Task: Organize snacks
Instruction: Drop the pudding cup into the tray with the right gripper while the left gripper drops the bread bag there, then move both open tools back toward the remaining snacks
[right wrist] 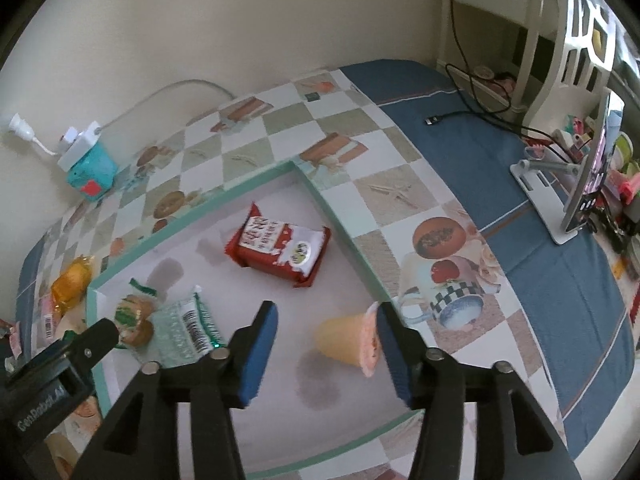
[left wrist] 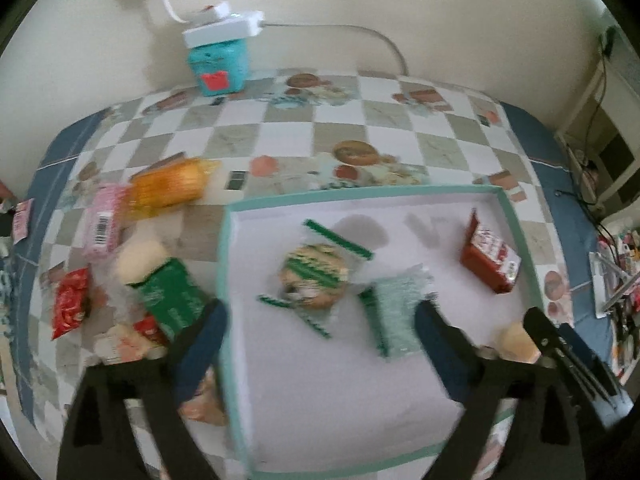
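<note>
Right gripper [right wrist: 326, 344], jaws wide, hangs over the peach jelly cup [right wrist: 348, 340] inside the shallow mint-rimmed white tray [right wrist: 340, 224]; left gripper [left wrist: 320, 344], wide too, should next fetch counter snacks.

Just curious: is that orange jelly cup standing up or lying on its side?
On its side: the jelly cup lies in the tray, its lid facing sideways.

Your shallow tray [left wrist: 520, 216] holds four snacks: one red packet [right wrist: 280, 246], one round cookie pack [left wrist: 314, 276], one pale green wafer pack [left wrist: 394, 312] and one orange jelly cup [right wrist: 348, 340]. Beside it on the desk [left wrist: 280, 128] lie one orange-wrapped bun [left wrist: 168, 184], one pink packet [left wrist: 102, 228], one green packet [left wrist: 172, 296] and one small red packet [left wrist: 70, 306]. You have two tongs.
</note>
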`<state>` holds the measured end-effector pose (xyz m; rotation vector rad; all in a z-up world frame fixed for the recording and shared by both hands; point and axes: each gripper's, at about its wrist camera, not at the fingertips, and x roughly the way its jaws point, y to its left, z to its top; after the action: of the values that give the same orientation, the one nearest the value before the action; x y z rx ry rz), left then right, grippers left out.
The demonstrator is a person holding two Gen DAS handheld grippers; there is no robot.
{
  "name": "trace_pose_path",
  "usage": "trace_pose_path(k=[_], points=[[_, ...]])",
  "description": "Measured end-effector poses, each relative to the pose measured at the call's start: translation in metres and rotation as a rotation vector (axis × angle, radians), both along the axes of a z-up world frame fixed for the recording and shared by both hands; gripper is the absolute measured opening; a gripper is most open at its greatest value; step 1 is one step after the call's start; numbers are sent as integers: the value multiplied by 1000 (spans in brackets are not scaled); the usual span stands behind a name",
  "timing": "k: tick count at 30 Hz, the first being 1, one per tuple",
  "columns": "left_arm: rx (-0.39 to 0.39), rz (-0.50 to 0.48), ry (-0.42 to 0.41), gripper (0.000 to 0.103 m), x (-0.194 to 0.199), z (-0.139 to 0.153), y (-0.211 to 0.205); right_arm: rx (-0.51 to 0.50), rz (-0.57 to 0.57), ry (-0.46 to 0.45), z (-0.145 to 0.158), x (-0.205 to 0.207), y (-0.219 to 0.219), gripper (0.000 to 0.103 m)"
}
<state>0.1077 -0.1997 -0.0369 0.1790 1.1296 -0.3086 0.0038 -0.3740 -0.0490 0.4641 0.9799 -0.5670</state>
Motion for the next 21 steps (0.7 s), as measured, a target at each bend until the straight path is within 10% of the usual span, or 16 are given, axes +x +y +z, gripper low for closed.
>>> trace_pose_path(k=[11,21], points=[[-19,95,-43,97,4,14,52,-77,77,-31,20,7,37,102],[-103,204,-58,98,12,25,106,-73,114,-81,36,15,69,103]])
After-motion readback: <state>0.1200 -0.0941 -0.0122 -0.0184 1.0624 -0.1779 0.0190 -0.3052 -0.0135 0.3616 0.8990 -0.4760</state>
